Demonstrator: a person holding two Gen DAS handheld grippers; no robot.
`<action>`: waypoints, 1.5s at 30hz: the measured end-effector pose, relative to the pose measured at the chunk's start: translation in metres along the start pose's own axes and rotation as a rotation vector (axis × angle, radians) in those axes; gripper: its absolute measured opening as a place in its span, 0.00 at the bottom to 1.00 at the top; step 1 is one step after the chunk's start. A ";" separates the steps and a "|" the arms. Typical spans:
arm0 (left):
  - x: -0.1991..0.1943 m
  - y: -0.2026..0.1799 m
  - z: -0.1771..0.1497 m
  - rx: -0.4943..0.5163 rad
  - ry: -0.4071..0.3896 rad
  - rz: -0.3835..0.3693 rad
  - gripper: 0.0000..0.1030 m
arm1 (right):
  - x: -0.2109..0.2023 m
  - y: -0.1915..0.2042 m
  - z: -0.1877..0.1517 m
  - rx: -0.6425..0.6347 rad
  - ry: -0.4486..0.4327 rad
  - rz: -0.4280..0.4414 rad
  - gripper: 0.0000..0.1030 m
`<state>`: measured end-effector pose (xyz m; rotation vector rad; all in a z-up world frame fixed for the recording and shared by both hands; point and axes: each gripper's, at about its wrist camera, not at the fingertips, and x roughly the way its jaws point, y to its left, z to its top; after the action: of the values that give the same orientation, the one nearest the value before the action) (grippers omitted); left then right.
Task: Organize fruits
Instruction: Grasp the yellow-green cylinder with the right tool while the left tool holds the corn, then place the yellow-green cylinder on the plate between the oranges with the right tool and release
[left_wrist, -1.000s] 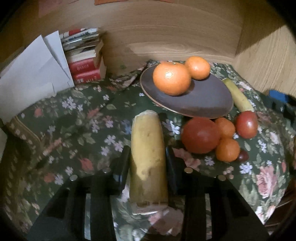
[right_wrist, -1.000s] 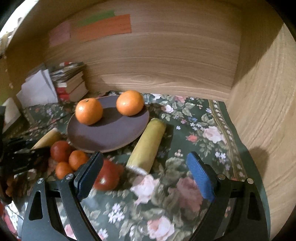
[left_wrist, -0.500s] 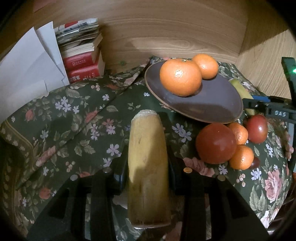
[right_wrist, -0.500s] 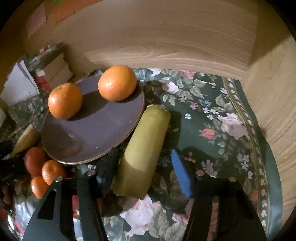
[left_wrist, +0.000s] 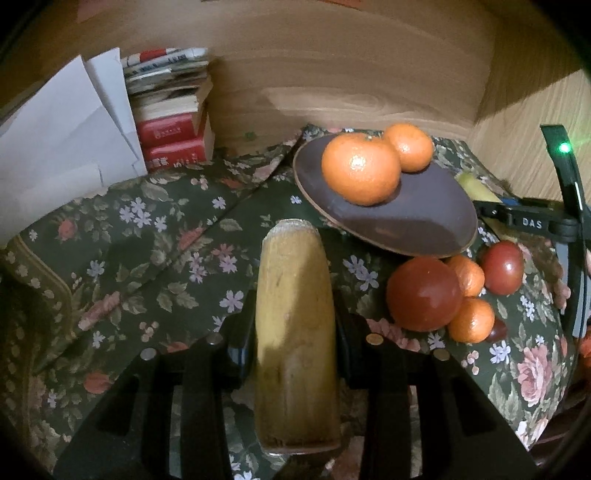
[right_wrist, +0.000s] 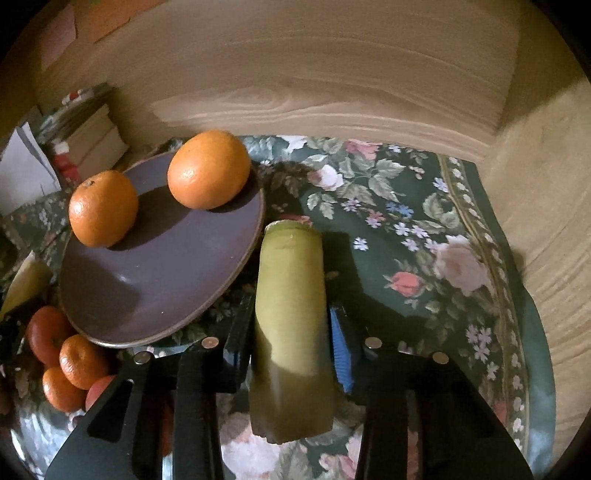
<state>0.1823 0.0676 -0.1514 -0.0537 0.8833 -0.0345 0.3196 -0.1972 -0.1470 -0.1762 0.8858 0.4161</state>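
My left gripper (left_wrist: 295, 343) is shut on a yellow-brown banana piece (left_wrist: 295, 317), held above the floral cloth. My right gripper (right_wrist: 291, 332) is shut on a yellow-green banana piece (right_wrist: 291, 314) beside the brown plate (right_wrist: 166, 277). Two oranges (right_wrist: 208, 170) (right_wrist: 102, 207) lie on that plate, which also shows in the left wrist view (left_wrist: 424, 218). A cluster of tomatoes (left_wrist: 424, 293) and small oranges (left_wrist: 471, 319) lies on the cloth in front of the plate. The right gripper's body (left_wrist: 535, 221) shows in the left wrist view.
A stack of books (left_wrist: 173, 125) and white papers (left_wrist: 62, 147) stand at the back left against the wooden wall. A wooden side wall (right_wrist: 546, 221) closes the right. The floral cloth (right_wrist: 424, 258) covers the surface.
My right gripper moved forward over the yellow-green banana piece and closed on it. My left gripper keeps its banana piece and has risen slightly and shifted toward the plate.
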 end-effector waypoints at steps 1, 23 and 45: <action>-0.003 0.000 0.001 -0.001 -0.007 0.005 0.35 | -0.004 -0.001 -0.002 0.000 -0.009 -0.001 0.33; -0.054 -0.048 0.027 0.054 -0.125 -0.037 0.35 | -0.057 0.011 -0.038 -0.058 -0.049 -0.019 0.25; -0.045 -0.053 0.026 0.067 -0.100 -0.049 0.35 | -0.018 0.021 -0.037 -0.061 -0.003 0.044 0.34</action>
<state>0.1734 0.0175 -0.0964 -0.0141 0.7798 -0.1068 0.2744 -0.1953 -0.1556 -0.2121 0.8758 0.4847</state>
